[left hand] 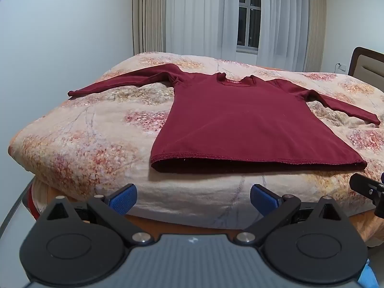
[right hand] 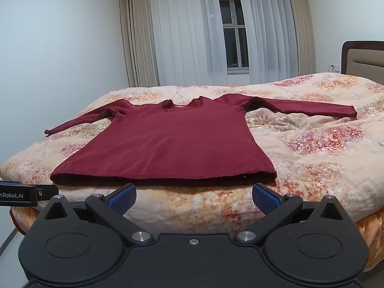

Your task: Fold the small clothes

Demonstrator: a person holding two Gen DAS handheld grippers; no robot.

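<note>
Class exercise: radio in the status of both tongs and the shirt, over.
Left tongs open, empty. Right tongs open, empty. Maroon shirt flat on bedspread, sleeves out, unfolded. Nothing in the way.

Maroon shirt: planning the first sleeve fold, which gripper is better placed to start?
Roughly even. The left gripper faces the maroon shirt's left hem corner; the right gripper faces the right. Both open, empty.

I see a bedroom: plain white walls, a bed under a floral peach quilt, padded brown headboard at right, window dark behind sheer white curtains with beige drapes, wall socket beside headboard.
</note>
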